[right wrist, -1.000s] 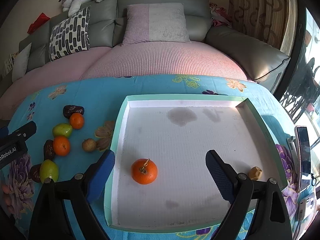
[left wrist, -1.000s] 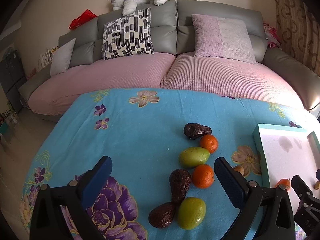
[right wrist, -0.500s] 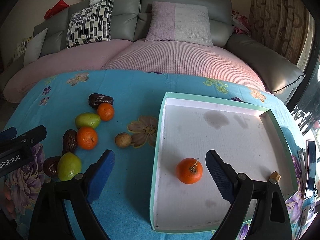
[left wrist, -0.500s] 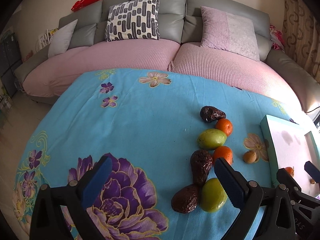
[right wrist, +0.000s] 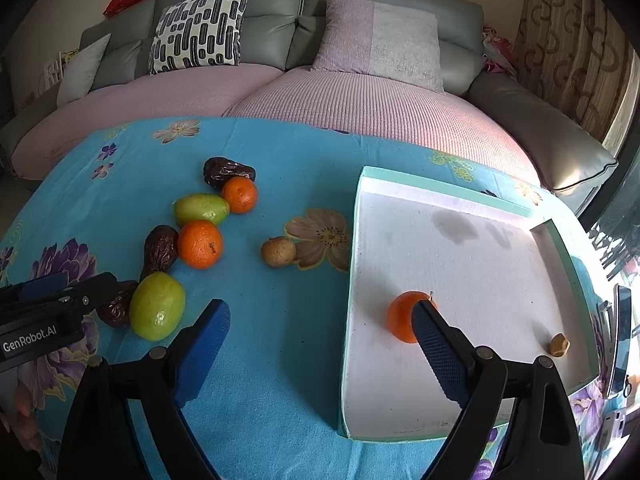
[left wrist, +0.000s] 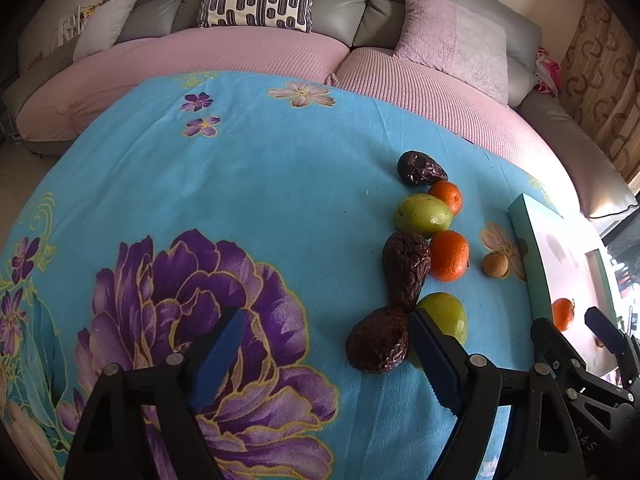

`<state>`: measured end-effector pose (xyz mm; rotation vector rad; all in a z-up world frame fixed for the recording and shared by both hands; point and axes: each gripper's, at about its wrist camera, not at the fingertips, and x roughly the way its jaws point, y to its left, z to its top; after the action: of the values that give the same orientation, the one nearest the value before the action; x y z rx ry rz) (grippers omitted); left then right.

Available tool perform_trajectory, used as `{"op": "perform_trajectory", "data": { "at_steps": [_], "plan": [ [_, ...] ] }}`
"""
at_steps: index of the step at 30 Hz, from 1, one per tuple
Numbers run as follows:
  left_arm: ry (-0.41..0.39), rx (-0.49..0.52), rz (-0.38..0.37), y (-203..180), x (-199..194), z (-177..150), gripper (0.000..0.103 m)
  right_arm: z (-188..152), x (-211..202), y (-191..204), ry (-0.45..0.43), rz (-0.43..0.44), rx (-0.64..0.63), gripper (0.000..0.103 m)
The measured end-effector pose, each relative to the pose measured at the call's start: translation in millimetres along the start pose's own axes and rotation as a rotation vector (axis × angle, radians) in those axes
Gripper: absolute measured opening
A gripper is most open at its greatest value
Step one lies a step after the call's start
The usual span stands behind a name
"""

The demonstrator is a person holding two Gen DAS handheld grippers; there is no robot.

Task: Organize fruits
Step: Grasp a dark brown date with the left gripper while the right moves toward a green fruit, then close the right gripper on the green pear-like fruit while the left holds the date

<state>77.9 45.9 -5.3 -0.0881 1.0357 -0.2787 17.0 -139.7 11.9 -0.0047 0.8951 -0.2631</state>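
Note:
A cluster of fruit lies on the blue flowered cloth: dark wrinkled dates [left wrist: 378,344] [right wrist: 161,250], green fruits [left wrist: 442,318] [right wrist: 157,311], oranges [left wrist: 449,255] [right wrist: 199,243] and a small brown fruit [left wrist: 495,265] [right wrist: 278,251]. The white tray with a teal rim [right wrist: 349,280] holds one orange [right wrist: 402,316] and a small tan piece [right wrist: 558,345]. My left gripper [left wrist: 324,354] stands open just left of the nearest date. My right gripper [right wrist: 320,344] is open over the cloth at the tray's left edge, empty.
A grey sofa with pink covers and cushions [right wrist: 380,40] runs behind the table. A phone [right wrist: 622,340] lies at the table's right edge beyond the tray. Bare cloth stretches left of the fruit cluster.
Both grippers have moved left and tilted down. The right gripper went from over the tray to its left edge. The left one drew nearer the closest fruits. Both stayed open.

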Motion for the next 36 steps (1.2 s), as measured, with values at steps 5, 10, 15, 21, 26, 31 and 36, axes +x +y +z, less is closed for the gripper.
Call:
{"op": "perform_trajectory", "data": {
  "at_steps": [5,10,15,21,26,31,36],
  "plan": [
    [0.028,-0.006,-0.064,-4,4,-2,0.066,-1,1,-1,0.006,-0.020,-0.013,0.092],
    [0.061,-0.009,-0.101,-9,12,-3,0.055,-3,4,4,0.014,-0.017,-0.036,0.092],
    [0.075,-0.001,-0.131,-15,15,-4,0.037,-4,4,5,0.015,-0.014,-0.041,0.092],
    [0.070,-0.008,-0.131,-14,16,-3,0.037,-5,4,4,0.017,-0.010,-0.035,0.092],
    [0.019,-0.067,-0.058,6,6,2,0.037,-7,9,8,0.028,0.006,-0.037,0.092],
    [-0.037,-0.153,0.009,31,-5,7,0.037,-7,7,19,0.018,0.050,-0.046,0.092],
    [-0.067,-0.210,0.038,44,-12,9,0.037,-8,6,32,0.009,0.083,-0.053,0.092]
  ]
}}
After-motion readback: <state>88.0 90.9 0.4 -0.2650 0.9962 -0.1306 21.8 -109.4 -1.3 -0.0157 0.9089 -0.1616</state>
